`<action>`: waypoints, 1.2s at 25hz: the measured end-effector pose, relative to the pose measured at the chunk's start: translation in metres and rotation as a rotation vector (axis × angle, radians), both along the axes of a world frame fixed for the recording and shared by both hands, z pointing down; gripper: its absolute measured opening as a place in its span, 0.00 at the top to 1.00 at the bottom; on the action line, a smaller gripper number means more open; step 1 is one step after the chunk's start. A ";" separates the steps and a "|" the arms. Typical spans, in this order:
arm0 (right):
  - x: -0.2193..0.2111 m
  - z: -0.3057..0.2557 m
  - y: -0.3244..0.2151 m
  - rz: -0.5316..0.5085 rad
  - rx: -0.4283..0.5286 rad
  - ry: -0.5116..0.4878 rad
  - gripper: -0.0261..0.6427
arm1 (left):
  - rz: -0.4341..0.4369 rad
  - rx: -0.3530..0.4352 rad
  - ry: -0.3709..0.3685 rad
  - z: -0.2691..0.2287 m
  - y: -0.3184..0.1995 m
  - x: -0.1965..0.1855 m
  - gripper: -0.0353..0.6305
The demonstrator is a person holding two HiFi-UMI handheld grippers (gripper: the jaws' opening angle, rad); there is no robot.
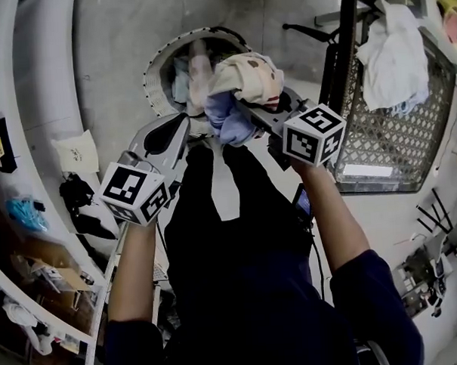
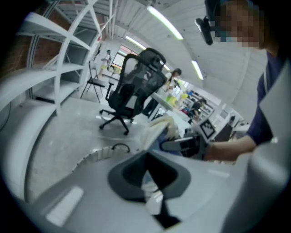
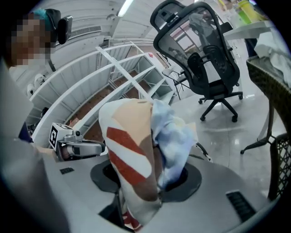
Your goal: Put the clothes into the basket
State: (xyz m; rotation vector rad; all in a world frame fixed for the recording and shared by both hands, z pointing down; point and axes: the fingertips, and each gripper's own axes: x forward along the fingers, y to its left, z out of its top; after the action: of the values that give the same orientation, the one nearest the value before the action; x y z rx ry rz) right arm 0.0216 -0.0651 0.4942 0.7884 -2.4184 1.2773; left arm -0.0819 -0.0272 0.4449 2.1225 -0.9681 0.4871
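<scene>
A round white laundry basket stands on the floor ahead, with light clothes inside. My right gripper is shut on a bundle of clothes just above the basket's near rim: a cream piece with red and brown stripes and a pale blue piece. In the right gripper view the bundle fills the jaws of the right gripper and hides the pads. My left gripper hangs to the bundle's left with its jaws together and holds nothing. In the left gripper view, the left gripper points over the basket rim.
A black mesh cart with a white cloth draped over it stands at the right. A black office chair is behind the basket. White shelving curves along the left, with small items below it.
</scene>
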 end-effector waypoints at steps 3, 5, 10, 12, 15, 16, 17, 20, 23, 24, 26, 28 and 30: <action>-0.001 0.034 -0.001 0.012 -0.027 0.030 0.65 | 0.014 -0.024 0.006 0.031 -0.008 0.001 0.94; -0.002 0.059 -0.001 0.017 -0.045 0.058 0.65 | 0.035 -0.035 0.000 0.050 -0.012 0.002 0.94; -0.004 0.123 0.000 0.012 -0.080 0.139 0.65 | 0.077 -0.047 -0.006 0.086 -0.023 0.003 0.94; -0.005 0.150 -0.001 0.004 -0.095 0.176 0.65 | 0.084 -0.055 -0.003 0.099 -0.028 0.002 0.94; -0.004 0.189 -0.002 0.000 -0.125 0.225 0.65 | 0.093 -0.067 -0.001 0.120 -0.032 0.001 0.94; -0.004 0.201 -0.002 0.000 -0.133 0.244 0.65 | 0.095 -0.071 0.000 0.126 -0.033 0.001 0.94; -0.004 0.212 -0.003 -0.002 -0.140 0.264 0.65 | 0.094 -0.074 0.003 0.133 -0.033 0.001 0.94; -0.004 0.246 -0.004 -0.012 -0.152 0.322 0.65 | 0.089 -0.086 0.011 0.151 -0.033 -0.001 0.94; -0.007 0.278 -0.003 -0.033 -0.163 0.379 0.65 | 0.088 -0.098 0.018 0.167 -0.033 -0.003 0.94; -0.007 0.287 -0.002 -0.043 -0.165 0.399 0.65 | 0.089 -0.099 0.019 0.171 -0.032 -0.003 0.94; -0.007 0.304 0.000 -0.059 -0.170 0.439 0.65 | 0.094 -0.100 0.018 0.178 -0.031 -0.004 0.94; -0.006 0.319 0.004 -0.062 -0.184 0.474 0.65 | 0.100 -0.106 0.017 0.186 -0.029 -0.007 0.94; -0.005 0.335 0.010 -0.058 -0.207 0.506 0.65 | 0.102 -0.110 0.014 0.192 -0.028 -0.011 0.94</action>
State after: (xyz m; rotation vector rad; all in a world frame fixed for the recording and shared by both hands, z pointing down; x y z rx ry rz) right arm 0.0166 -0.0551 0.8289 0.8520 -1.8651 1.1185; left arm -0.0925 -0.0557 0.6369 2.0803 -0.8099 0.5617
